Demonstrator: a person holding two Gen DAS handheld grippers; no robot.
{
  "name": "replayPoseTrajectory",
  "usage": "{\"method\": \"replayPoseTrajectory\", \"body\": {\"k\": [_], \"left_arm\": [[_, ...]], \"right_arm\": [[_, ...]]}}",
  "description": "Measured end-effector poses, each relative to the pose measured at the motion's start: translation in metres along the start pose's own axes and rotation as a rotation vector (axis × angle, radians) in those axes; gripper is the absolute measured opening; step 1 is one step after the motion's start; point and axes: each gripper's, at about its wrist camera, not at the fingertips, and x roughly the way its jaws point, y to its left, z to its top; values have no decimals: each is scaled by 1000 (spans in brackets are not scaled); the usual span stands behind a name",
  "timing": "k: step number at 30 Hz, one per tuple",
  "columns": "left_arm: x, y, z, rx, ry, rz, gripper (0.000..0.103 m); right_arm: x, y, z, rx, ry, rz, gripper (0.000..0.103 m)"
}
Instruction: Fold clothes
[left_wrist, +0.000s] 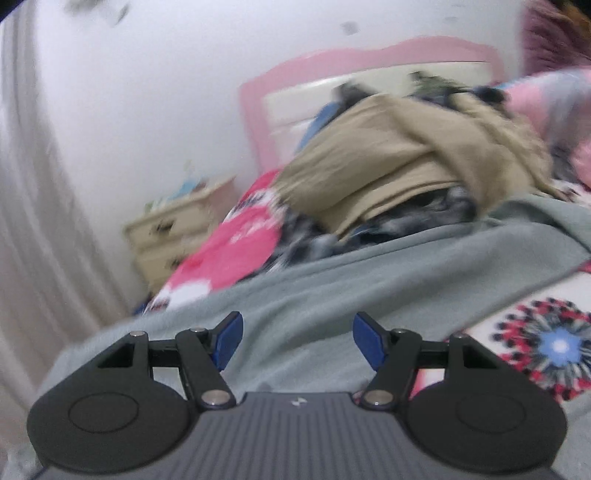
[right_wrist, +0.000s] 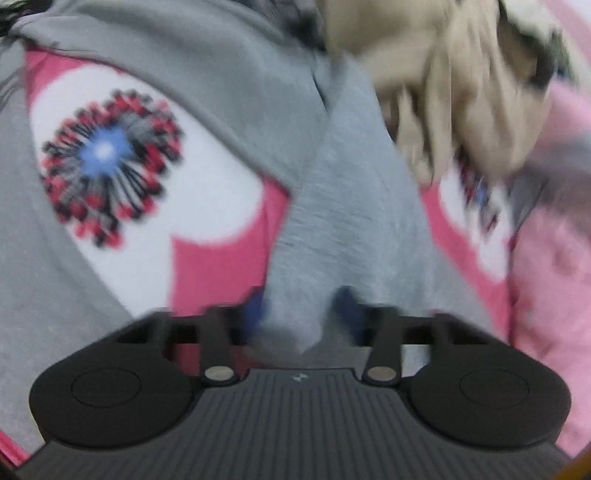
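Observation:
A grey garment (left_wrist: 332, 280) lies spread over the bed, and my left gripper (left_wrist: 298, 339) hovers just above its near part, open, with nothing between the blue pads. In the right wrist view a strip of the same grey garment (right_wrist: 351, 206) runs down into my right gripper (right_wrist: 301, 314). Its blurred blue pads sit against both sides of the cloth, so it is shut on it. A crumpled beige garment (left_wrist: 388, 158) tops a heap of clothes behind the grey one, and it also shows in the right wrist view (right_wrist: 461, 74).
The bedspread (left_wrist: 554, 343) is pink and white with a round flower pattern (right_wrist: 107, 155). A pink headboard (left_wrist: 258, 110) stands at the wall, a cream nightstand (left_wrist: 173, 229) beside the bed, and a curtain (left_wrist: 29, 184) on the left. Pink cloth (right_wrist: 554, 258) lies at the right.

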Motion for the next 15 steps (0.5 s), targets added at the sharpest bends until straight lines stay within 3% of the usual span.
{"method": "replayPoseTrajectory", "body": {"k": [1,2,7,9,11,15], "left_arm": [[-2,-12,2,27,-27,-22,67],[-5,-24,4,53,-52,-47,67],[-8,-101,23,200,-101,-212,67],[-7,-139,33,305,-141,-227,67],[-4,-174,41,380,-196,-260,65],[10,-240,53,548,-261,-393,63]], "right_arm": [[-2,-8,-3,32,-23,27,6],[-9,-14,-5,48,-54,28,4],[-64,-63,-5,217,-271,9,4],[-79,-95,2,296,-341,26,4],[-89,-127,11,362,-396,38,4],[-87,-181,30,469,-451,59,4]]}}
